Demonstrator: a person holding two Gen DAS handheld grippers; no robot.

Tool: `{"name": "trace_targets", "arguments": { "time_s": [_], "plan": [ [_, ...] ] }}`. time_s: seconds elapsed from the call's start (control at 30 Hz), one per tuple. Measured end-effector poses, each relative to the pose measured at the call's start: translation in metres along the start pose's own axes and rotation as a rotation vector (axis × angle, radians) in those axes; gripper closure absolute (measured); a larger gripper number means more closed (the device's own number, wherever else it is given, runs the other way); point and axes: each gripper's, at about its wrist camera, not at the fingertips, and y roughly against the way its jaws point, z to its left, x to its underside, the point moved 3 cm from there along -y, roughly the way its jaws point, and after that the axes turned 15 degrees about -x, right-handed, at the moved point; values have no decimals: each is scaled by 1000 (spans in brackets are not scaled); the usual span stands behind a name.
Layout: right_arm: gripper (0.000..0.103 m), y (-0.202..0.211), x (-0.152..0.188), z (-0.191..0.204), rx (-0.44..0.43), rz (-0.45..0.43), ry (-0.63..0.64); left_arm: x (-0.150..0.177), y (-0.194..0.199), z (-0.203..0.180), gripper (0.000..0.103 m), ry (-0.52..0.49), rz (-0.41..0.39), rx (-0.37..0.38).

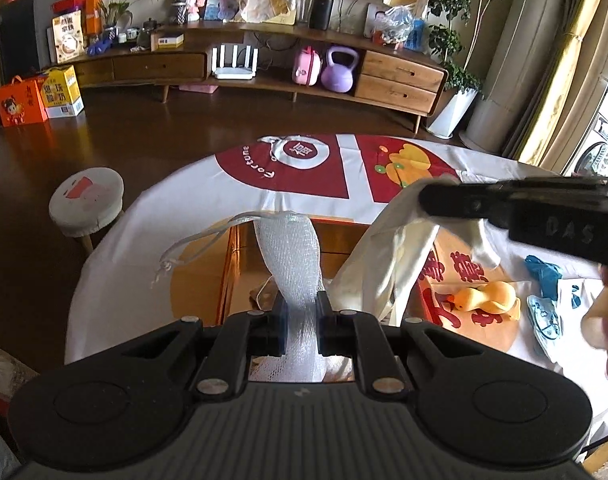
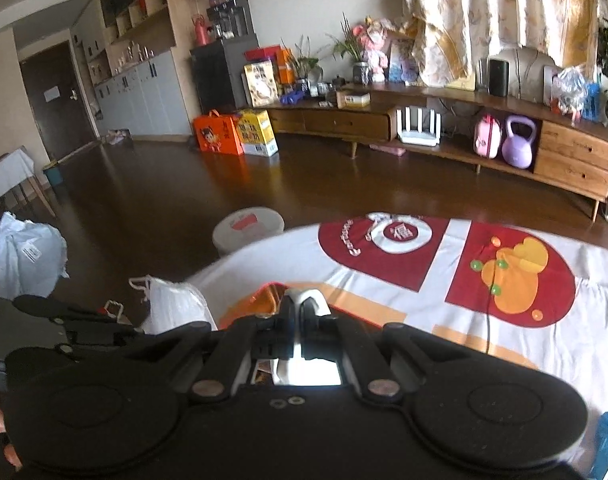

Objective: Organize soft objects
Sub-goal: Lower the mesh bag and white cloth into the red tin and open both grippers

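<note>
Left gripper point(image 1: 300, 320), upright mesh bag point(image 1: 290, 256)

both wrist views look down, close, sharing the tablecloth point(image 1: 208, 216) point(image 2: 583, 320)

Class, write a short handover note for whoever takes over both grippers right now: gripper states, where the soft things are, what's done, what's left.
Left gripper: shut on the bubble-wrap pouch, held above the table.
Right gripper: shut on a fold of cream cloth; the left wrist view shows it hanging from those fingers.
On the tablecloth: plush duck, blue cloth, patterned light-blue piece, all loose.
Done: pouch and cream cloth picked up.
Left: probably set both down tidily, then deal with the duck and blue items. Where they belong isn't visible.
</note>
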Motion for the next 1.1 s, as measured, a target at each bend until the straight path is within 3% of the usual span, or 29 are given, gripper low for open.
{"name": "trace_targets", "arguments": {
  "time_s": [0.73,1.1],
  "plan": [
    [96,-55,48,-27,19,165,-7,1,-71,-13,90,-5,73,-13],
    [83,-56,57,-31,14,190,-25,10,-88,-33,90,-118,79,-48]
  ]
}}
